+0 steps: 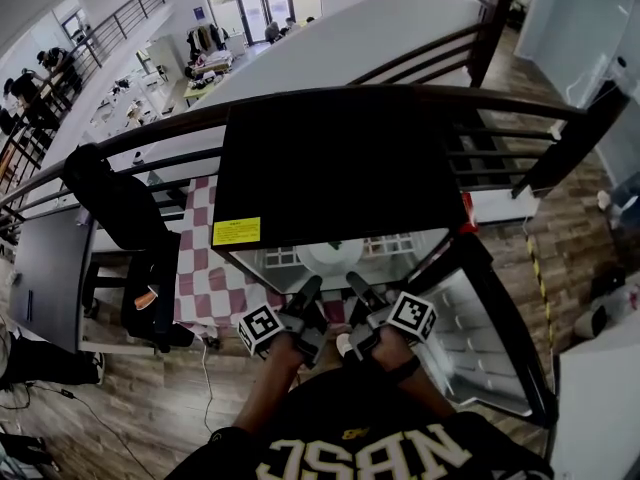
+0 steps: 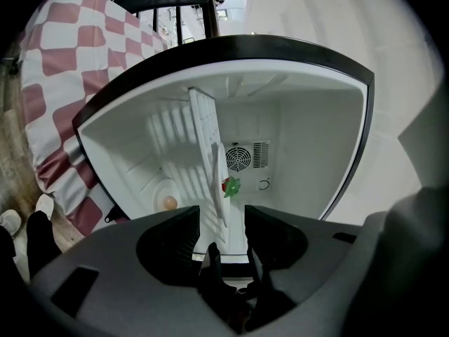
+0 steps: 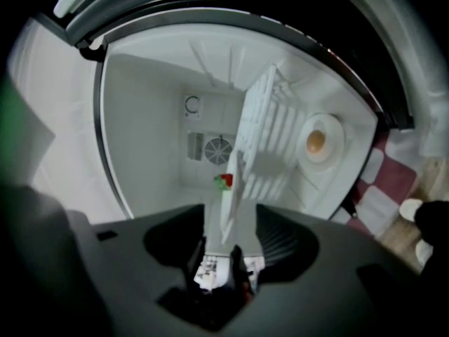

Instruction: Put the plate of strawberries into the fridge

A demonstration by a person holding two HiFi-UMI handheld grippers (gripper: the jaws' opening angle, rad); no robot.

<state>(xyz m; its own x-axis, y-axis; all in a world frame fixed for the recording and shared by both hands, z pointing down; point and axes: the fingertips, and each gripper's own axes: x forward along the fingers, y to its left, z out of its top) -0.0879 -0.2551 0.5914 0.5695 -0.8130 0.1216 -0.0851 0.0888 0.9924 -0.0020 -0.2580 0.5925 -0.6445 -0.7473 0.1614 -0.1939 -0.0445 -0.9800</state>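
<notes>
Head view, from above: a small black fridge (image 1: 330, 158) with a yellow label (image 1: 236, 231) on its top. Its door (image 1: 480, 328) is swung open to the right. The white plate (image 1: 330, 256) lies inside the white cavity. The left gripper (image 1: 306, 292) and right gripper (image 1: 358, 288) sit side by side at the opening, just in front of the plate.

Gripper views: these alone show the plate's load and the fridge's depth. Each view sees the plate edge-on along the wire shelf (image 3: 270, 128), with its near rim running between that gripper's jaws. A red strawberry (image 2: 229, 185) with a green leafy cap shows on the plate. Both grippers stand wide open, with a gap on either side of the rim and no pad pressing it. Behind the plate are a round fan grille (image 2: 238, 158) on the back wall and an egg (image 3: 316, 140) in a round white dish. The head view shows none of these.

Surroundings, head view: a red-and-white checked cloth (image 1: 205, 268) lies left of the fridge. A black chair (image 1: 120, 208) stands farther left, and a dark railing (image 1: 480, 118) runs behind. The fridge's black top hides most of the cavity from above.
</notes>
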